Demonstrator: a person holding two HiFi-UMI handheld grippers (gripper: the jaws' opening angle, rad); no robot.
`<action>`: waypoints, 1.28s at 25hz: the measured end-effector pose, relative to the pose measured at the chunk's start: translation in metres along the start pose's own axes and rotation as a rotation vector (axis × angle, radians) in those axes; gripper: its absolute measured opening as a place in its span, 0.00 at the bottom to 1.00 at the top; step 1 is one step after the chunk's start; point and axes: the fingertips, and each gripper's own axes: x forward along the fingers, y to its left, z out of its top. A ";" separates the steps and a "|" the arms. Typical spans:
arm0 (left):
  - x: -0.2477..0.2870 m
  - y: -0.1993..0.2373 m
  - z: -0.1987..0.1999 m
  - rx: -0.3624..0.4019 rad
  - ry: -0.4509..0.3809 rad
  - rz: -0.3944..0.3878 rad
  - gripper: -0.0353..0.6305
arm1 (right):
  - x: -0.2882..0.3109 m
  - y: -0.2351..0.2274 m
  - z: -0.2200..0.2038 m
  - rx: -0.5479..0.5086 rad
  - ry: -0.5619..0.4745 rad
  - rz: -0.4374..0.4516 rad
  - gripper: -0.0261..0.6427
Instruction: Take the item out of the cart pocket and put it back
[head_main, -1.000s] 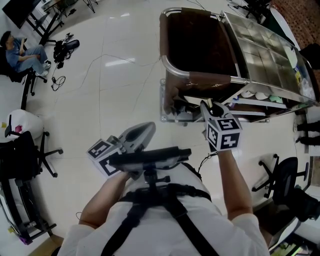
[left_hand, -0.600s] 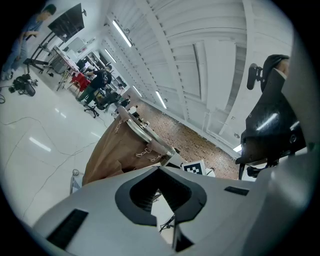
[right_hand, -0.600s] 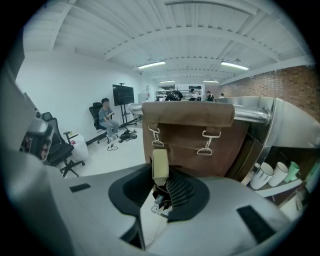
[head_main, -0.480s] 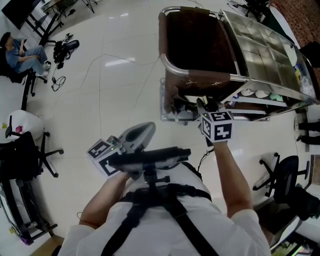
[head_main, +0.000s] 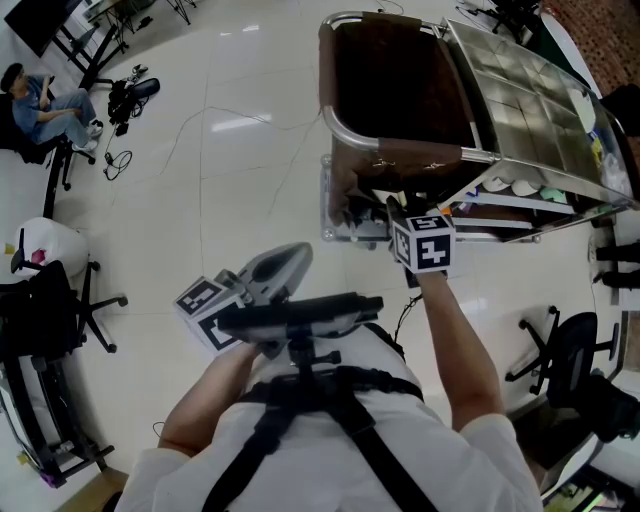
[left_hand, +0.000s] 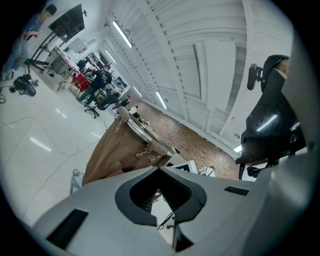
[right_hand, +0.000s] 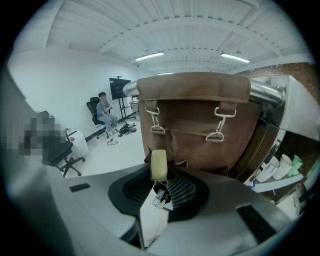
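Left arm bent, forearm close to the chest. The left hand-held gripper (head_main: 298, 255) is level and aimed toward the cart (head_main: 345, 135). Its jaws meet at the tips, nothing between them. Its marker cube (head_main: 205, 305) shows black-and-white square patterns only.

Right arm stretched forward, forearm bare. The right hand-held gripper (head_main: 395, 210) tilts down at the cart's near end. Its cube (head_main: 422, 243) has the same square patterns. Its jaws are partly apart and clamped on the item (right_hand: 159, 164), a tan, rounded oblong with a small tag hanging under it.

The item sits outside the brown bag (right_hand: 200, 120), just before its lower front, below two metal clips (right_hand: 157, 129). I cannot make out the pocket mouth.
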 end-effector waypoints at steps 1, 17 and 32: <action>0.000 0.000 0.000 -0.001 -0.001 0.001 0.04 | 0.001 0.001 -0.001 -0.001 0.006 0.003 0.16; 0.002 0.003 0.001 -0.004 0.003 -0.003 0.04 | 0.007 0.002 -0.003 -0.003 0.032 0.011 0.20; 0.004 0.002 0.003 -0.004 0.004 -0.009 0.04 | -0.003 0.001 0.000 0.001 0.006 0.013 0.20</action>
